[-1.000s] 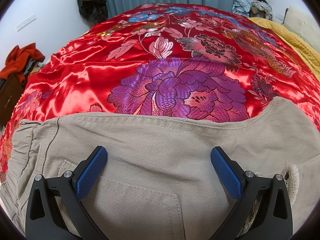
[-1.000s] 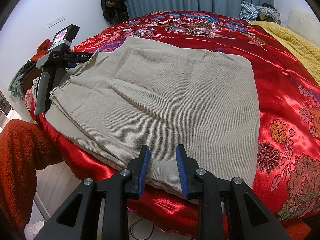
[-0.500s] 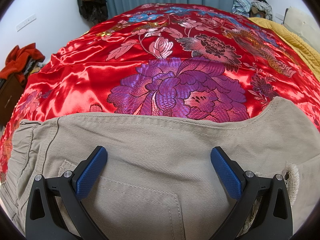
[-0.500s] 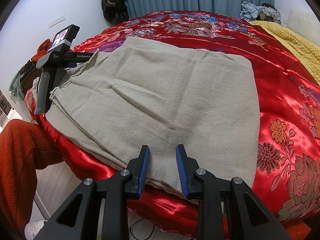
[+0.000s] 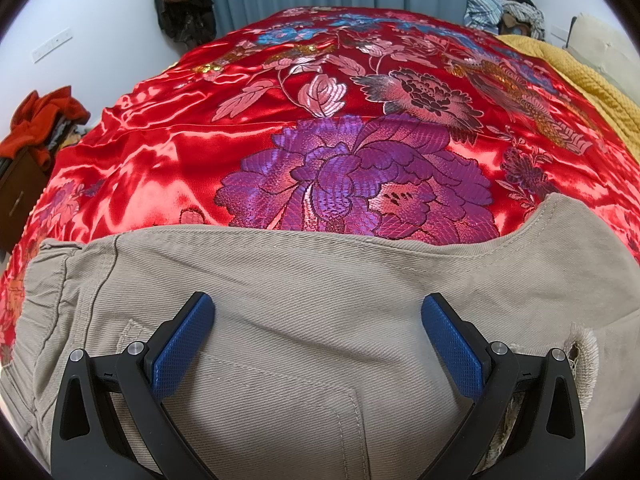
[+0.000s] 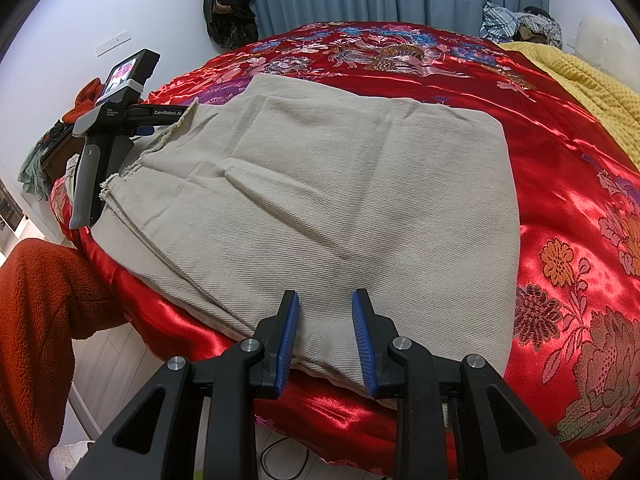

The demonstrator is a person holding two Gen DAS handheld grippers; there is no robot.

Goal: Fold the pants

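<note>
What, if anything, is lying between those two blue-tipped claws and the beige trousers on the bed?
Nothing visible. The left gripper hangs wide open right over the pants near a pocket seam, bare cloth between its fingers. The right gripper straddles the folded pants' near edge, jaws partly open. Only the red bedspread surrounds the cloth.

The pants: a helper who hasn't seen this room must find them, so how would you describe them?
Look at the bed with the shiny red floral bedspread. Near its front edge lies a flat, folded slab of beige twill, the pants, with a frayed hem at the left end. Unlike the knobbly yellow blanket farther back and the rumpled clothes piles, they are plain, smooth and squared off.
</note>
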